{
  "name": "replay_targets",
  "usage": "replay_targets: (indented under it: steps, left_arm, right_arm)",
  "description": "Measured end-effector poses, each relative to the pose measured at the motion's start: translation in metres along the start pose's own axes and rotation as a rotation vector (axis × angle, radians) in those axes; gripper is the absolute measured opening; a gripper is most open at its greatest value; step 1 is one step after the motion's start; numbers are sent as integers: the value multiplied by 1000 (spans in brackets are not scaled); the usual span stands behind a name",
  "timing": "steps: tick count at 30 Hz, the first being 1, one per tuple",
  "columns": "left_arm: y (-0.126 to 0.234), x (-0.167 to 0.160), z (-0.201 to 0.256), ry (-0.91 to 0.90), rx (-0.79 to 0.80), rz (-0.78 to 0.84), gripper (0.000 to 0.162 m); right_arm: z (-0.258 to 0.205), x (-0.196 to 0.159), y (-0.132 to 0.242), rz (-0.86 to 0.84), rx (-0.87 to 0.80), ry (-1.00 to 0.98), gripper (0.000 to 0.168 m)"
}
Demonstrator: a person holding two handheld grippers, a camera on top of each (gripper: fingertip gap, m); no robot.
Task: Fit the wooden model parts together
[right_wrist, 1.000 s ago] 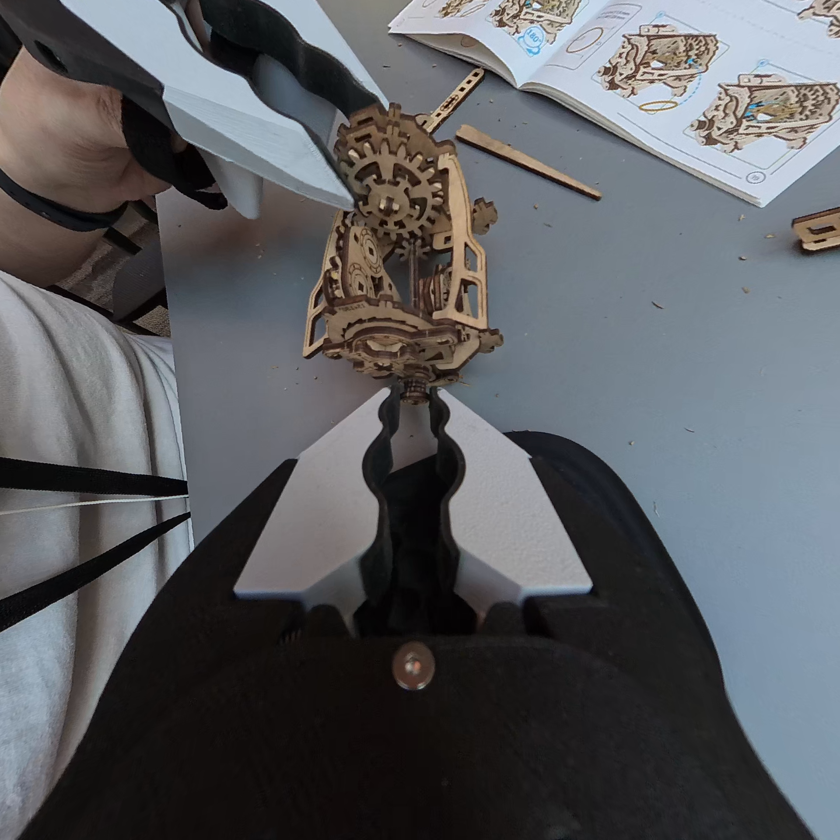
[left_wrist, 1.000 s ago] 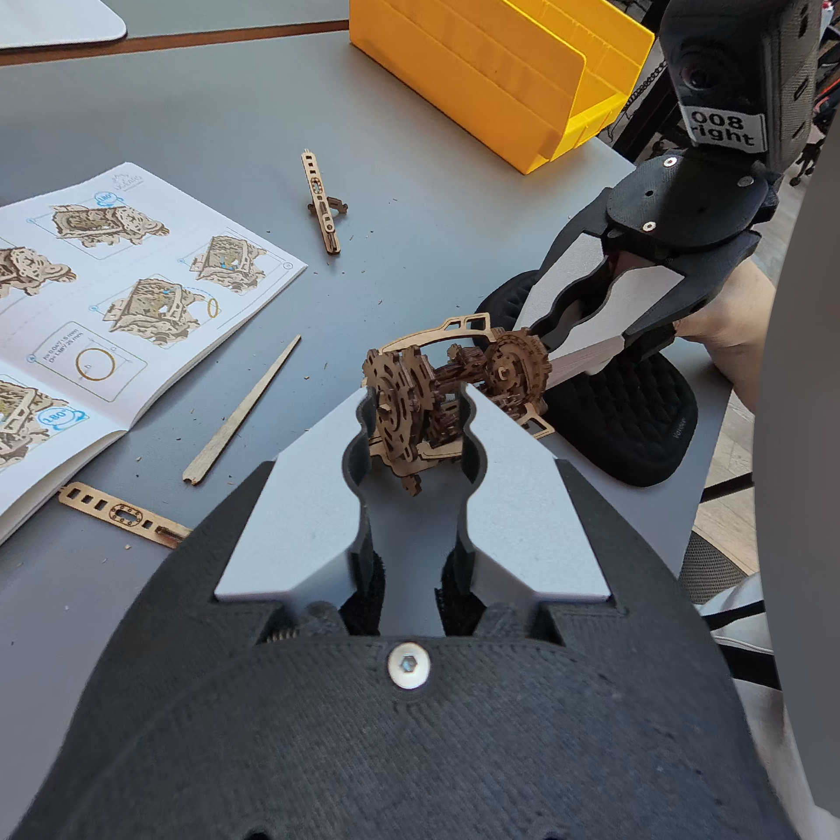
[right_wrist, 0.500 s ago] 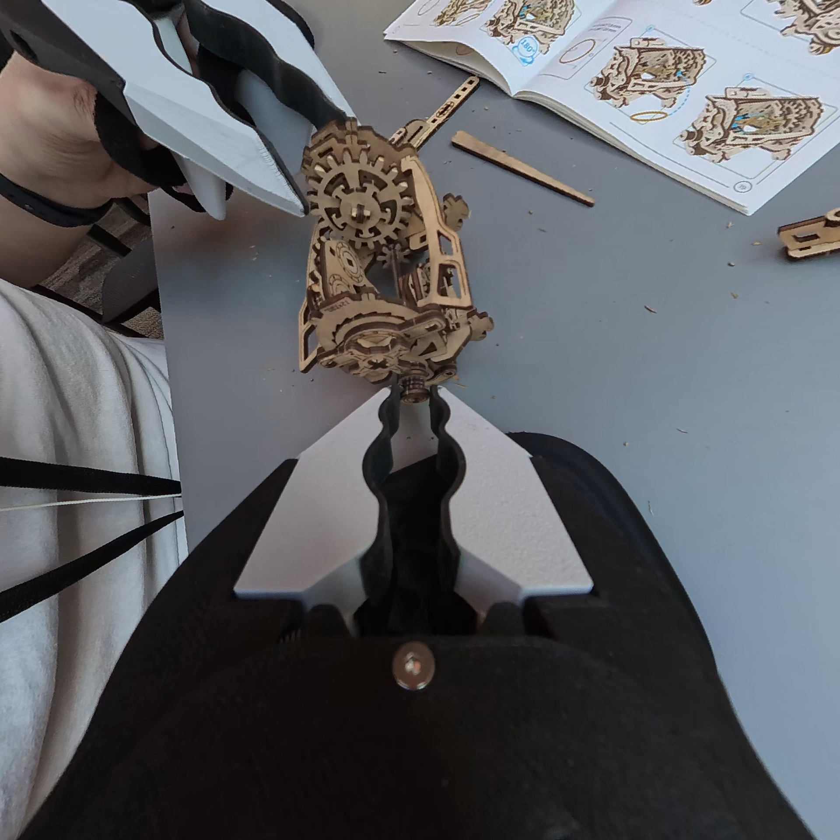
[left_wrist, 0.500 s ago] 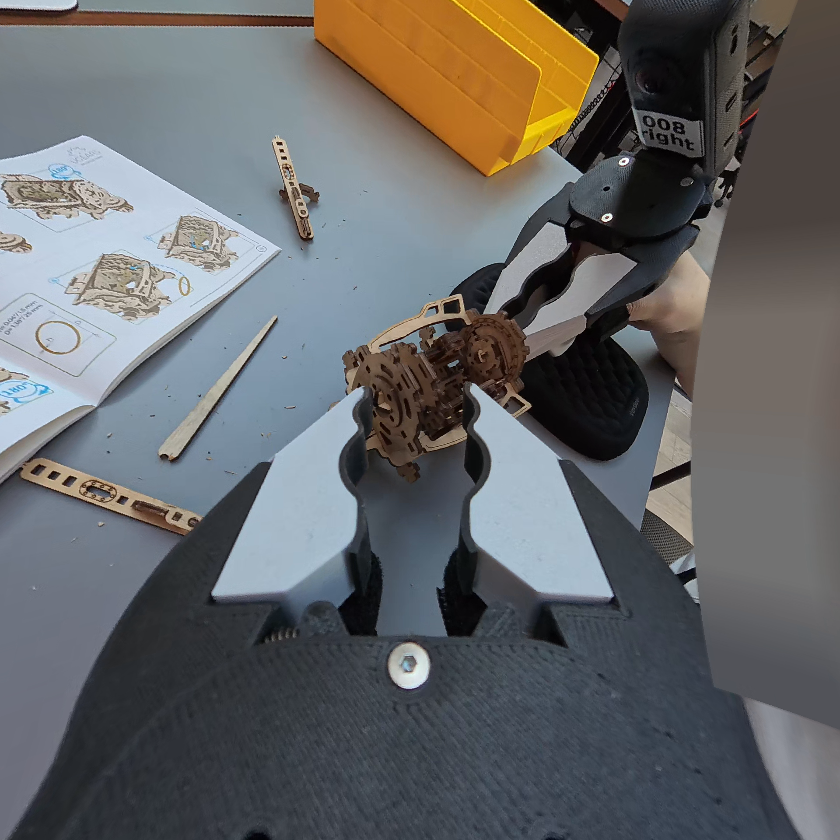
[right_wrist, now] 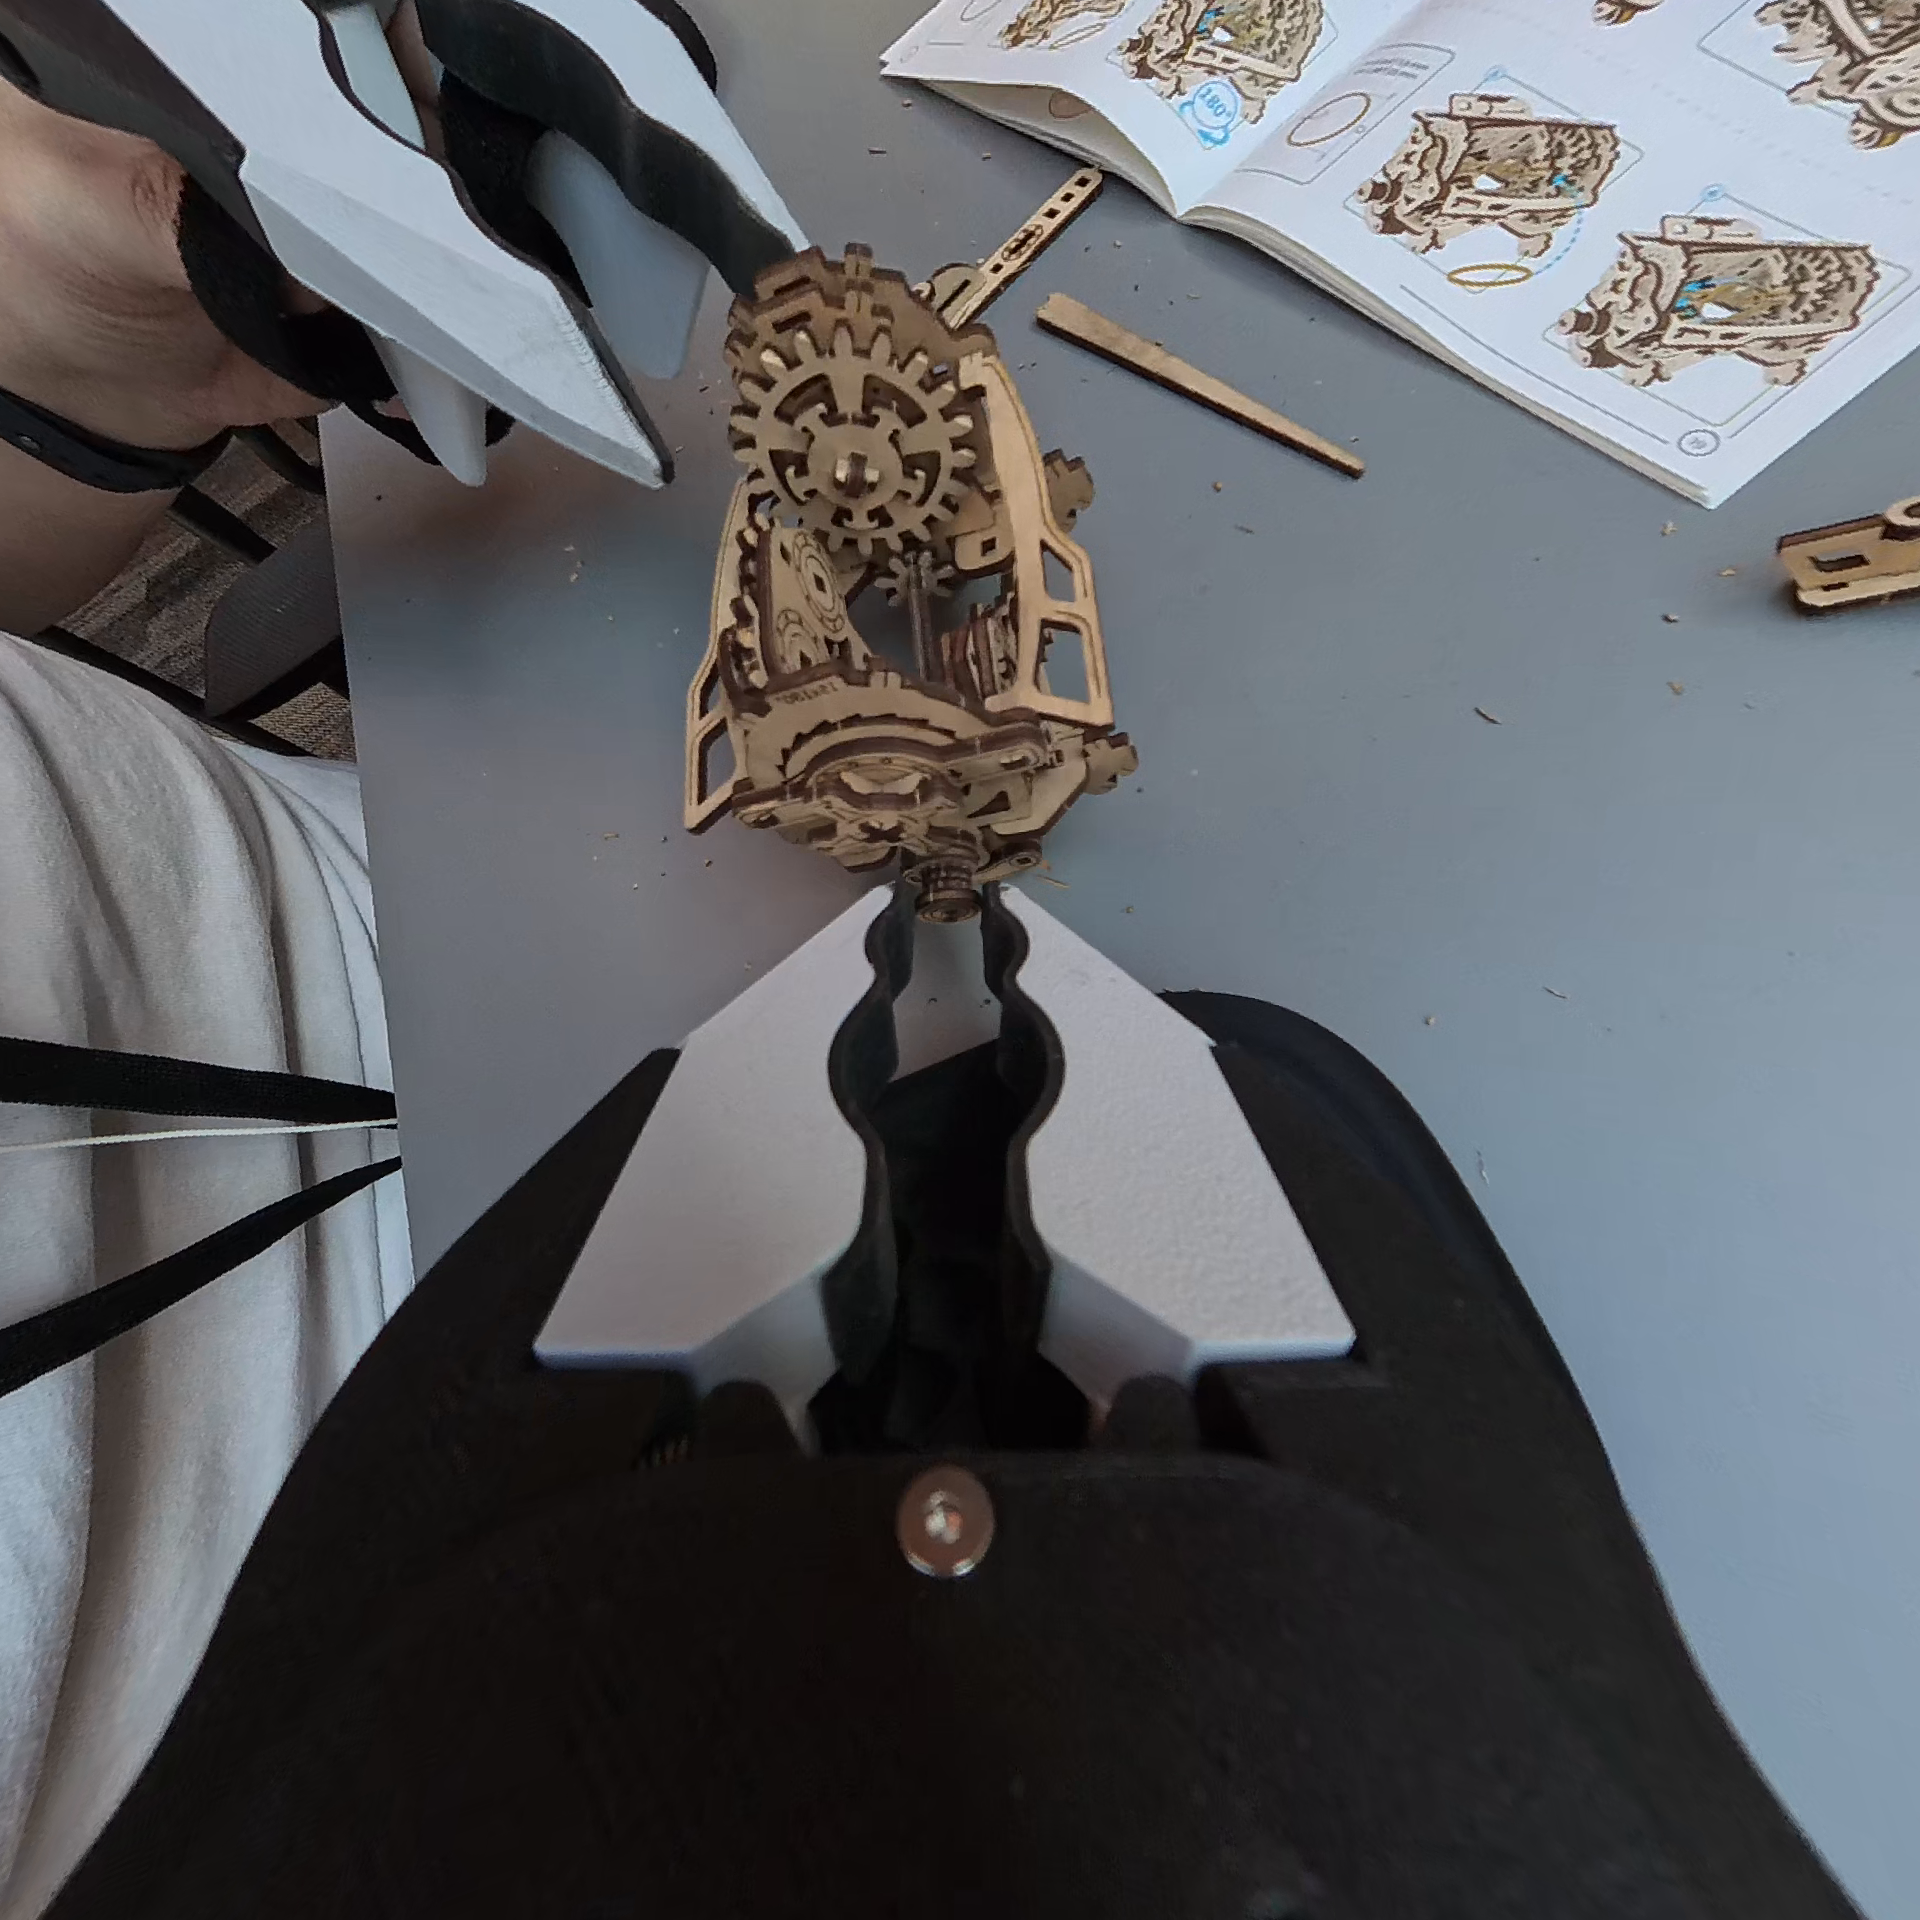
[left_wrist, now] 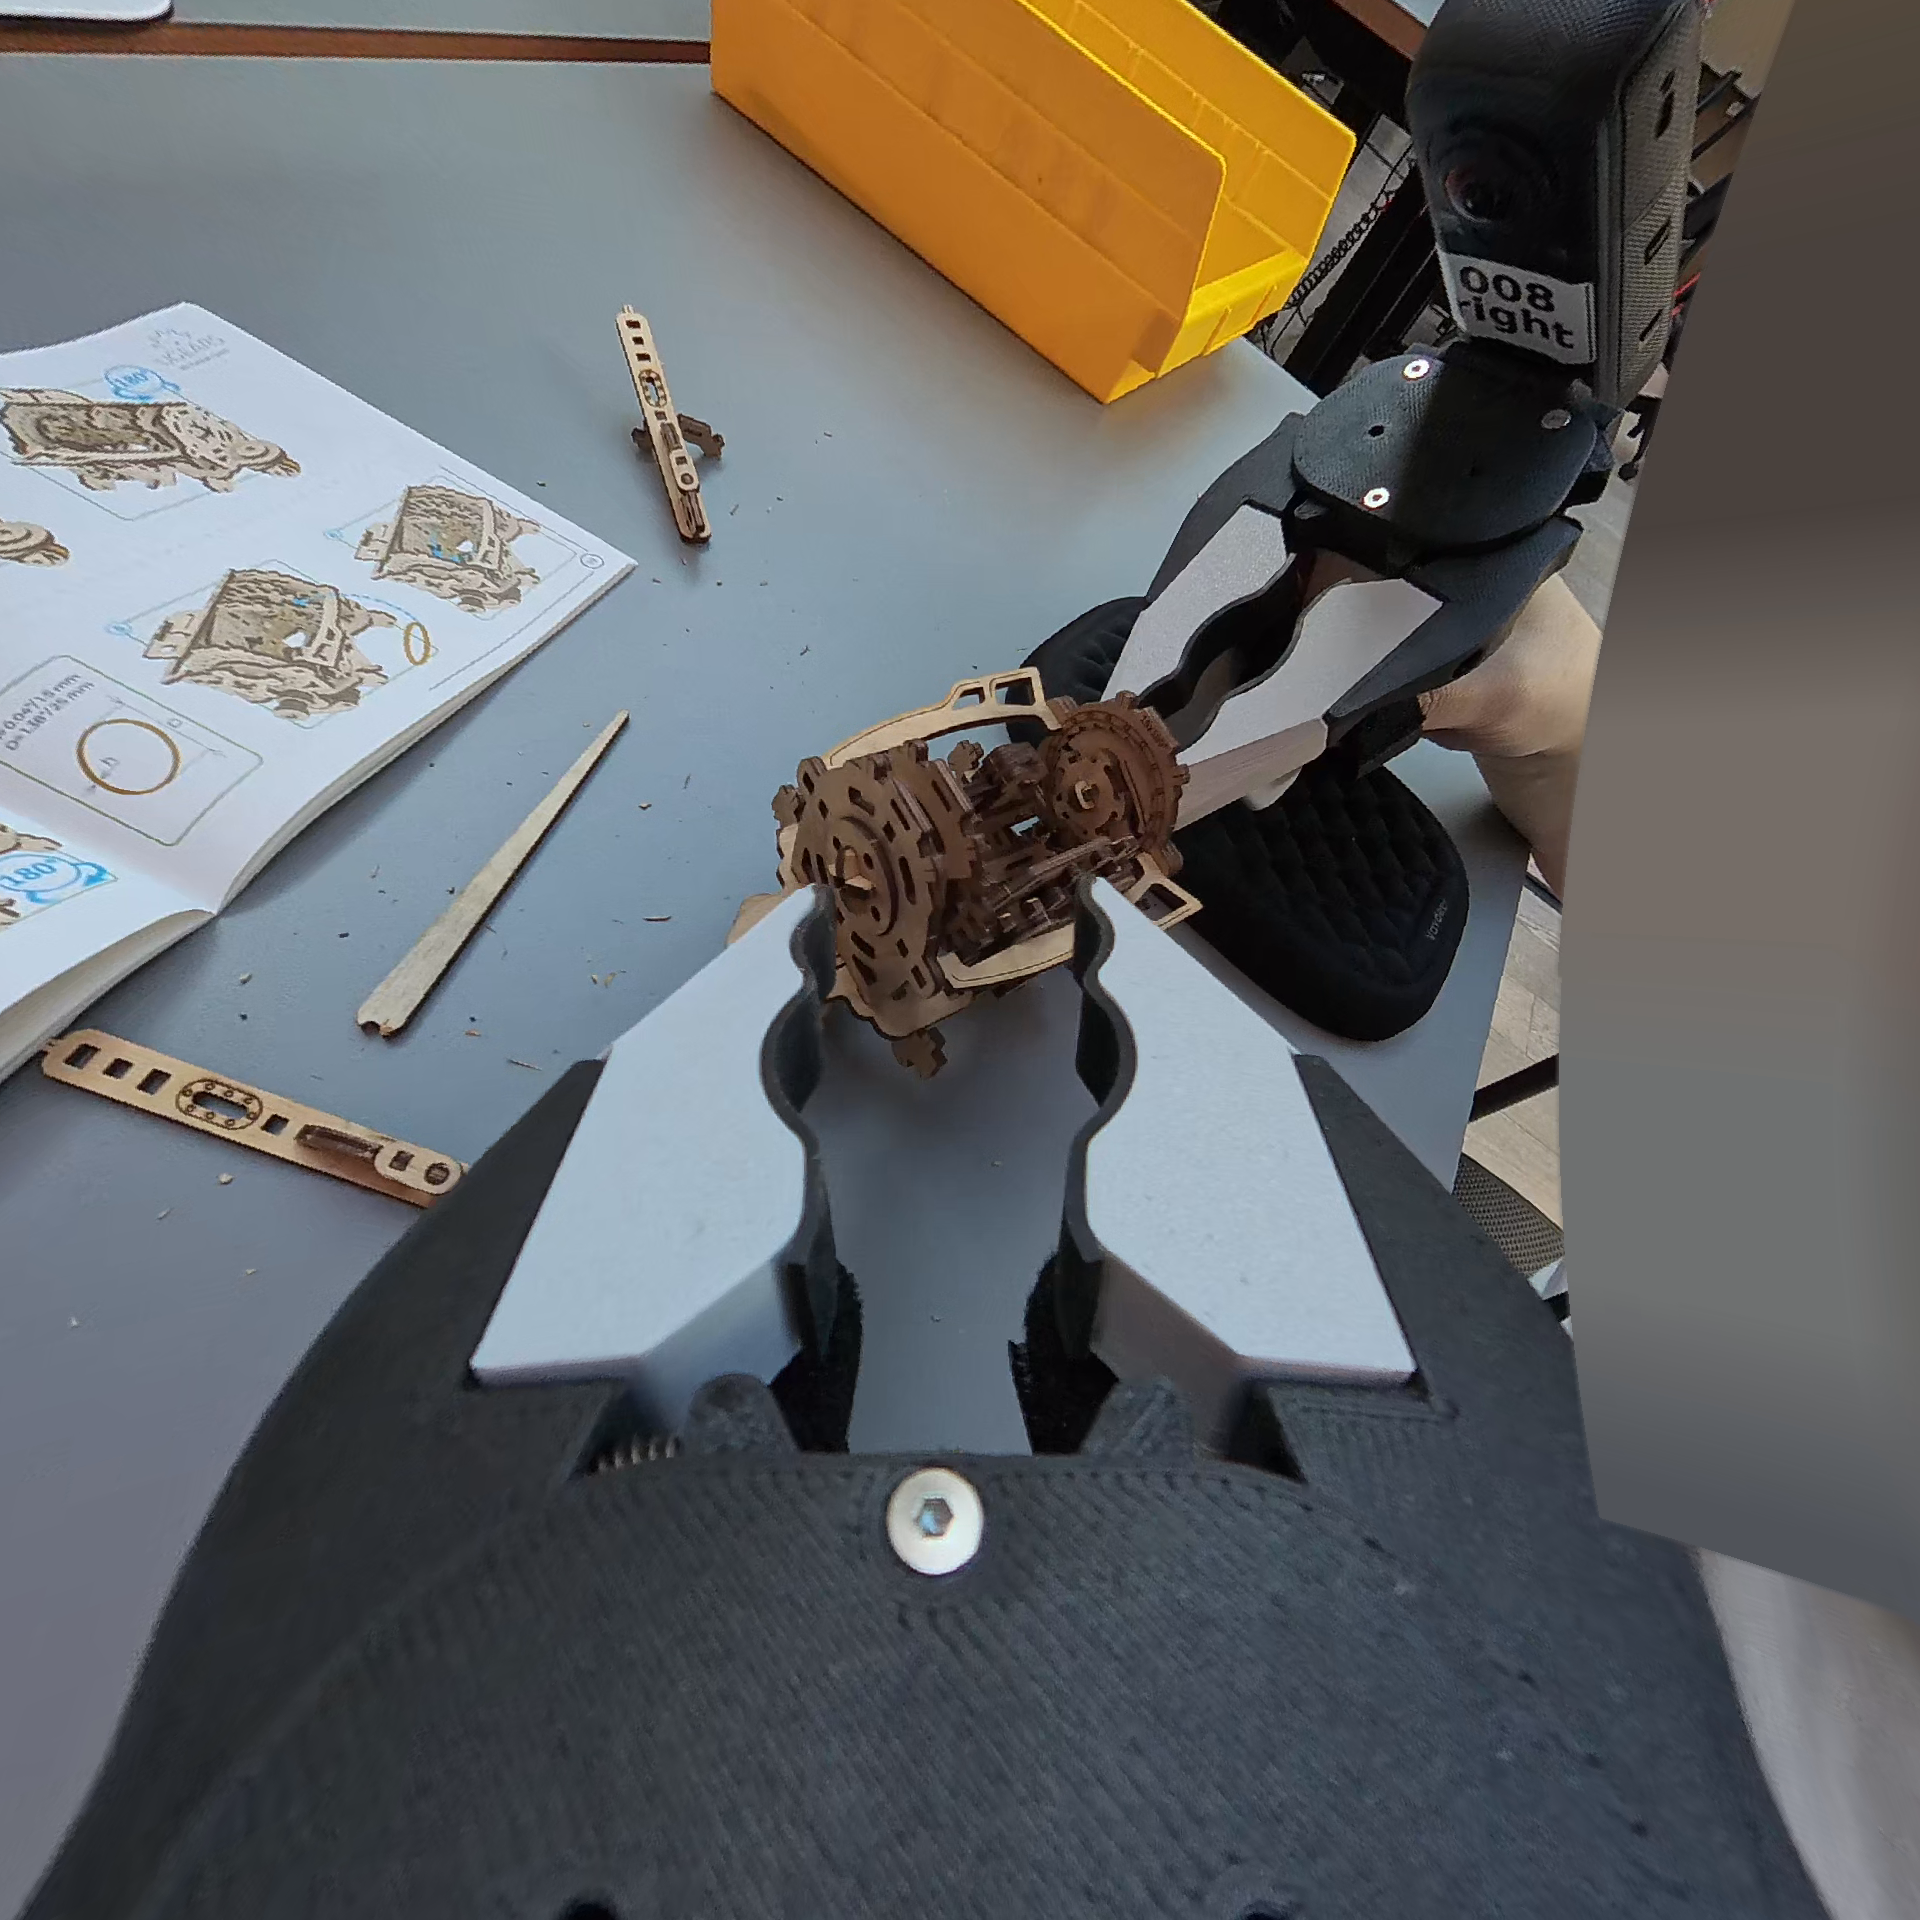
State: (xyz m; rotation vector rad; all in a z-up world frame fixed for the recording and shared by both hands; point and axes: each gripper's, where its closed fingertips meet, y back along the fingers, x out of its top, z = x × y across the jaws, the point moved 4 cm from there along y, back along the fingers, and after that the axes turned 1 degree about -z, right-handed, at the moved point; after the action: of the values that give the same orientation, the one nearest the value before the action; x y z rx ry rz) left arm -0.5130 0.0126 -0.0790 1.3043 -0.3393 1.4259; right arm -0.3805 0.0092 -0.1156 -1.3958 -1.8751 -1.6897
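Observation:
A wooden gear model (left_wrist: 935, 862) hangs above the grey table between my two grippers. My right gripper (right_wrist: 943, 904) is shut on the small round knob at the model's near end (right_wrist: 883, 623) and carries it. In the left wrist view it (left_wrist: 1174, 748) reaches in from the right. My left gripper (left_wrist: 951, 904) is open, its jaws straddling the model's large gear end. In the right wrist view the left gripper (right_wrist: 727, 364) has its far finger against the gear stack. Its near white finger (right_wrist: 582, 384) stands a small gap off the gear.
An open instruction booklet (left_wrist: 260, 623) lies at the left. A tapered wooden stick (left_wrist: 488, 883), a slotted wooden strip (left_wrist: 249, 1117) and another slotted part (left_wrist: 665, 426) lie loose. A yellow bin (left_wrist: 1039, 177) stands at the back. A black pad (left_wrist: 1330, 914) sits at the table's right edge. The gap from one gripper's tips to the other's is roughly 9 cm. Between my left fingertips and the tapered wooden stick (left_wrist: 488, 883) there is roughly 9 cm. Look for it in the right wrist view (right_wrist: 1148, 353) too.
My left jaws have spread a little, and the near finger has come off the gear it touched. The model stays in the right gripper, slightly turned.

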Motion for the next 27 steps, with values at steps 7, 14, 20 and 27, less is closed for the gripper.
replay_targets:
  steps: [7,14,20,27]
  left_arm:
    - [2,-9,5,-1,-23,-6,44]
    - [8,-18,13,-5,-57,22,44]
    - [8,-20,16,-47,-43,21,44]
    - [5,-20,17,-51,-57,26,44]
  right_arm:
    - [0,0,0,2,-5,2,12]
    - [-1,0,2,10,-19,14,14]
    - [-1,-2,4,15,-49,27,24]
    - [2,-5,15,38,-133,47,32]
